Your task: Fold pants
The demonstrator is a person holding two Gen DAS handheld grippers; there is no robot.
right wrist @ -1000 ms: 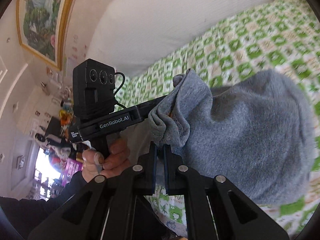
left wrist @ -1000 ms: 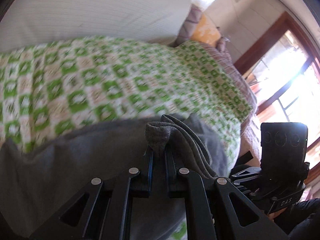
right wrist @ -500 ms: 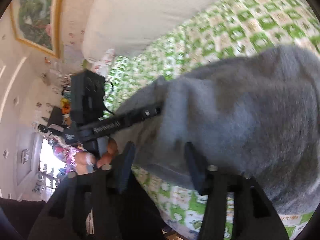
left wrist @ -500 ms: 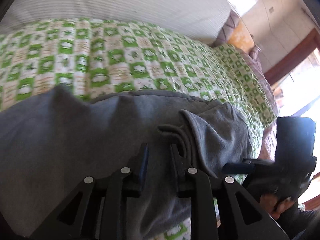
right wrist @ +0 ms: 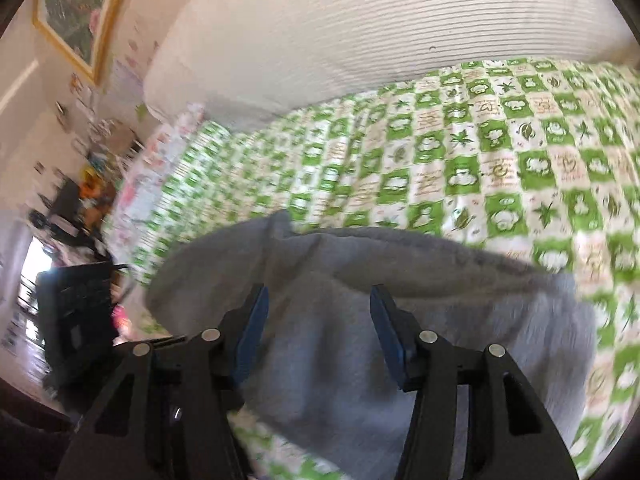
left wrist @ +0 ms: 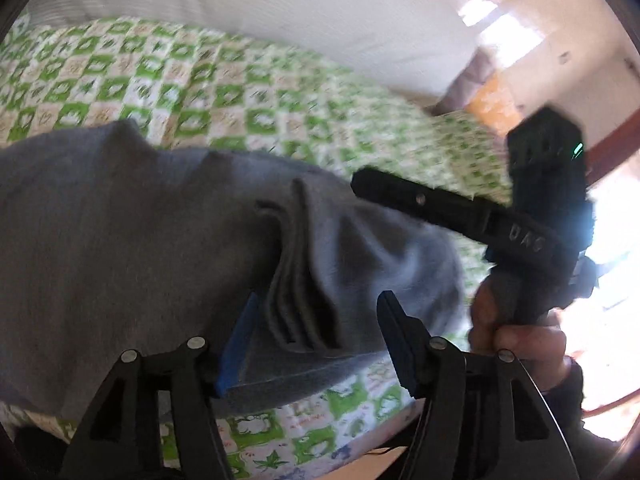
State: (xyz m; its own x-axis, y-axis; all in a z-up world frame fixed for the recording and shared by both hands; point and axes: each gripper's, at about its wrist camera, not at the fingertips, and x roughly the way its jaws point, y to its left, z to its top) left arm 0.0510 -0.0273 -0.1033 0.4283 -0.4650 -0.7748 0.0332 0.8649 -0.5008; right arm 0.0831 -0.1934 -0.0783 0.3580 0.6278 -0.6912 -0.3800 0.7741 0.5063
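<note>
- Left tongs (left wrist: 316,332): jaws spread wide, nothing clamped. The stacked hem layers of the grey pants (left wrist: 120,240) lie between the two fingers, loose, not pinched.
- Right tongs (right wrist: 316,328): also spread wide, empty, with grey cloth lying below the gap. From the left wrist view the right tool shows as a dark bar over the far edge of the fabric, gripped by the person's right hand (left wrist: 520,332).
- Pants location: on the bed (right wrist: 500,160), over the green-and-white checked cover, close to the near edge of the mattress. A pale striped pillow or bolster (right wrist: 360,40) sits well beyond.
- Step in hand, as judged: a fold looks just laid down and let go; several layers are stacked at the edge nearest the left tool, so the garment seems at least doubled over.
- Next move calls for: either a fresh grip on one end of the bundle to bring it across for a further fold, or a flattening pass. Both tools would need to close on all layers together, or the stack may slip apart.
- Orientation: long axis appears to run side to side across the left wrist view, roughly parallel with the bed's near edge; the layered end faces the left tongs. Which end is the waistband, cannot tell; motion blur softens detail.
</note>
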